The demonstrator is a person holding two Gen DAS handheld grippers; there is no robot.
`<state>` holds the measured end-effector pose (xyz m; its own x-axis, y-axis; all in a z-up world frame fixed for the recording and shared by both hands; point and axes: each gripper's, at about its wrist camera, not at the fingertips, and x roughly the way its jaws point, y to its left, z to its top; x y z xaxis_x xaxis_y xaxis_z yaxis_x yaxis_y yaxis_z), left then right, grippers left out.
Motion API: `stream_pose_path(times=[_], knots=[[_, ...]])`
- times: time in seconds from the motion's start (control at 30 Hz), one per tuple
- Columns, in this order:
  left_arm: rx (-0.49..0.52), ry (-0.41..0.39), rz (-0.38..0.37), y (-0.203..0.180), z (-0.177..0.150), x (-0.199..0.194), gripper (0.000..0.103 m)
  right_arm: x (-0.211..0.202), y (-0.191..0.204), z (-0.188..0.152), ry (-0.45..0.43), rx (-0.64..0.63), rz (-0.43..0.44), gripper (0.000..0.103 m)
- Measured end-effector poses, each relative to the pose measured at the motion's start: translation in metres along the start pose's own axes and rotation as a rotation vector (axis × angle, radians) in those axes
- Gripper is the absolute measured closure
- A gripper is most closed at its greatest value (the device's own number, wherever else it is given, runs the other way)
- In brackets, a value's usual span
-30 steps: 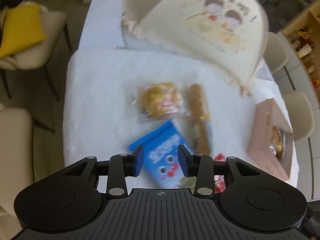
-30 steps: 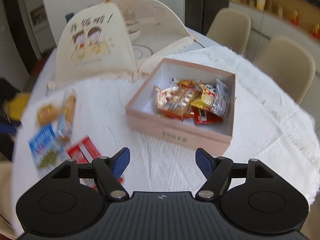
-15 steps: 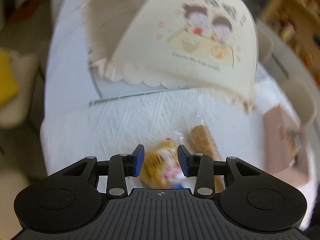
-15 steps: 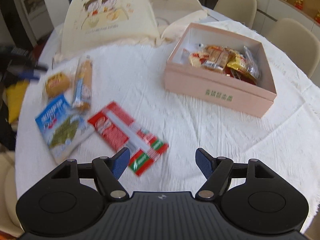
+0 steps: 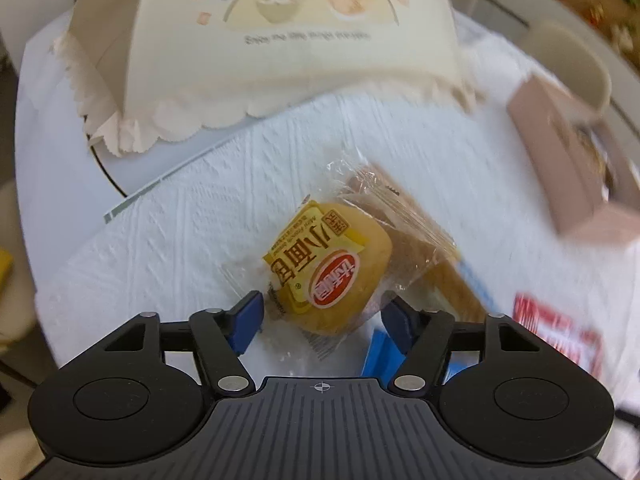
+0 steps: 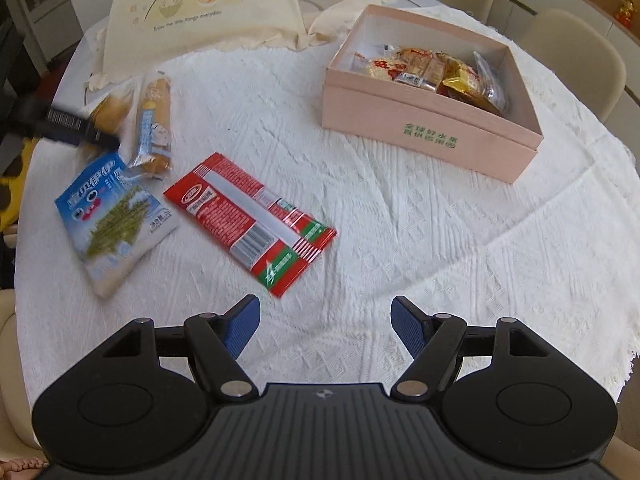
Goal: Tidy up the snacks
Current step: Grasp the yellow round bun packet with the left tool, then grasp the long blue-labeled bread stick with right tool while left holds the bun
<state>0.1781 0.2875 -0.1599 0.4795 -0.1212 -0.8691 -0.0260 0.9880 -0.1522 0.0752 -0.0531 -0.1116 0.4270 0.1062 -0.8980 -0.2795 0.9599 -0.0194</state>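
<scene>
A small yellow bread packet [image 5: 326,270] lies on the white cloth, between the open fingers of my left gripper [image 5: 326,316], which is low over it. A long brown cake stick [image 5: 408,232] lies beside it. In the right wrist view the left gripper [image 6: 68,126] is at the far left over the bread [image 6: 114,108]. A blue packet [image 6: 114,208] and a red packet [image 6: 250,202] lie nearby. The pink box [image 6: 430,130] holds several snacks. My right gripper [image 6: 326,326] is open and empty above the cloth.
A cream food cover [image 6: 204,8] with a cartoon print stands at the back of the round table. Beige chairs [image 6: 572,52] stand around it. The table edge [image 6: 624,320] is close on the right.
My left gripper has moved forward and down from over the blue packet to the yellow bread, and its fingers have opened wider. My right gripper has pulled back from the pink box.
</scene>
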Motion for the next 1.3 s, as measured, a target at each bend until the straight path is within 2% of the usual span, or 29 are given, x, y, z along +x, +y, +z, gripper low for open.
stream_pose_path(times=[0.07, 0.13, 0.27, 0.33, 0.4, 0.53, 0.63, 0.7, 0.8, 0.83, 1.0, 1.07, 1.2, 1.3], knots=[[-0.023, -0.005, -0.017, 0.004, 0.004, 0.003, 0.038, 0.001, 0.003, -0.002, 0.004, -0.02, -0.008, 0.03], [-0.035, -0.021, -0.026, 0.006, 0.005, 0.001, 0.048, 0.001, 0.007, -0.003, 0.005, -0.042, -0.018, 0.03], [-0.113, -0.09, -0.079, 0.012, -0.009, -0.026, 0.056, -0.001, 0.008, -0.002, -0.003, -0.071, -0.013, 0.03], [-0.157, -0.098, -0.095, 0.013, -0.02, -0.045, 0.06, 0.001, 0.008, 0.001, -0.006, -0.078, 0.001, 0.03], [-0.185, -0.082, -0.092, 0.013, -0.033, -0.059, 0.063, 0.005, 0.01, 0.006, -0.006, -0.087, 0.014, 0.03], [-0.2, -0.043, -0.108, 0.002, -0.069, -0.081, 0.076, 0.013, 0.019, 0.014, -0.011, -0.117, 0.052, 0.03], [-0.188, 0.023, -0.142, -0.018, -0.1, -0.087, 0.078, 0.015, 0.029, 0.017, -0.024, -0.156, 0.087, 0.03], [-0.179, 0.065, -0.191, -0.031, -0.116, -0.086, 0.078, 0.017, 0.034, 0.018, -0.03, -0.178, 0.111, 0.03], [-0.18, 0.098, -0.266, -0.045, -0.129, -0.087, 0.078, 0.019, 0.035, 0.02, -0.032, -0.202, 0.139, 0.03], [-0.172, 0.096, -0.267, -0.05, -0.13, -0.091, 0.077, 0.019, 0.034, 0.02, -0.035, -0.205, 0.144, 0.03], [-0.047, 0.069, -0.208, -0.07, -0.128, -0.116, 0.075, 0.016, 0.014, 0.02, -0.056, -0.171, 0.187, 0.03], [-0.05, 0.039, -0.174, -0.072, -0.123, -0.123, 0.075, 0.014, 0.005, 0.017, -0.062, -0.155, 0.219, 0.03], [-0.077, 0.0, -0.086, -0.078, -0.113, -0.111, 0.075, 0.009, -0.009, 0.016, -0.095, -0.134, 0.228, 0.03], [-0.036, 0.029, -0.004, -0.093, -0.108, -0.091, 0.075, 0.004, -0.01, 0.023, -0.155, -0.168, 0.193, 0.03]])
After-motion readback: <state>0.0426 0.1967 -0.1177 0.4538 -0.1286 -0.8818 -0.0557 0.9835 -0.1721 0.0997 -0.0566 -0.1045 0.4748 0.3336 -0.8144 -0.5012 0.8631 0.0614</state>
